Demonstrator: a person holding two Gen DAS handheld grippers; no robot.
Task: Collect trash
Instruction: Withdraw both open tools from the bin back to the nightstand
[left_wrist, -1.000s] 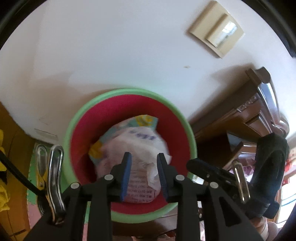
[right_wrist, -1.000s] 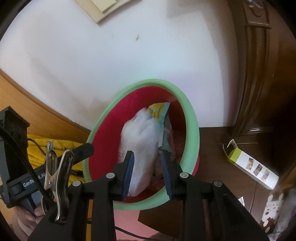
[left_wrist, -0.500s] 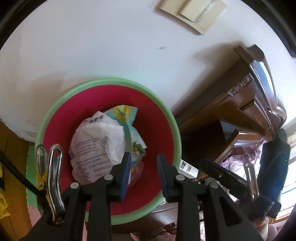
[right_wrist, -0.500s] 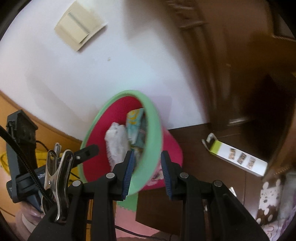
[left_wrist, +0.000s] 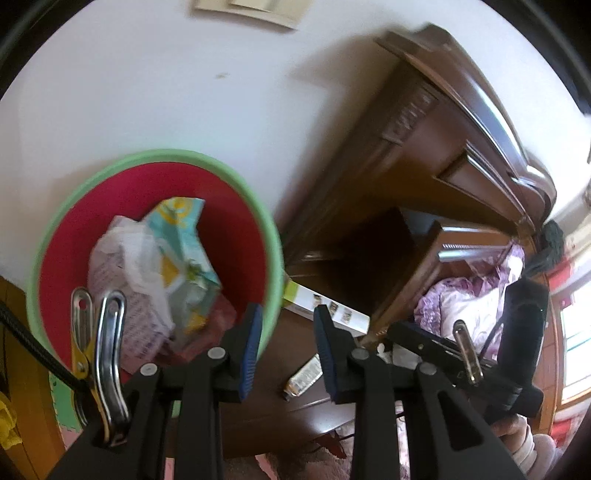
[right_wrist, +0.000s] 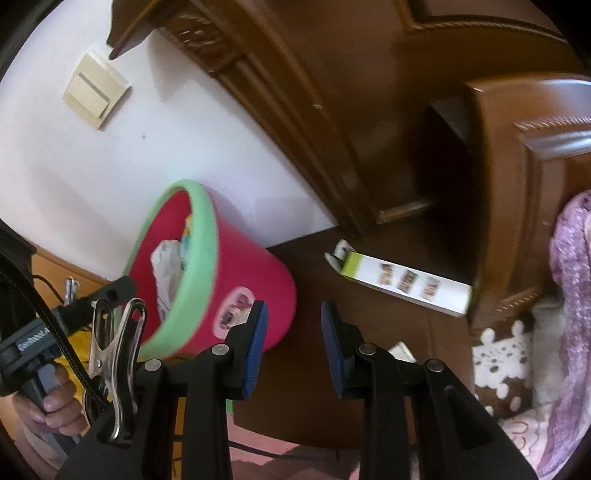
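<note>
Both my left gripper (left_wrist: 286, 345) and right gripper (right_wrist: 293, 339) have jaws part-open and empty. The white-and-green carton (right_wrist: 402, 282) lies on the floor beside the pink bin (right_wrist: 221, 280); I'd approach across its narrow width.

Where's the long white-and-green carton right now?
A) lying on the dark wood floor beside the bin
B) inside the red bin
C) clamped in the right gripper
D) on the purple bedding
A: the carton lies flat on the dark floor, clear of the red bin; nothing sits between the fingers of the right gripper.
</note>
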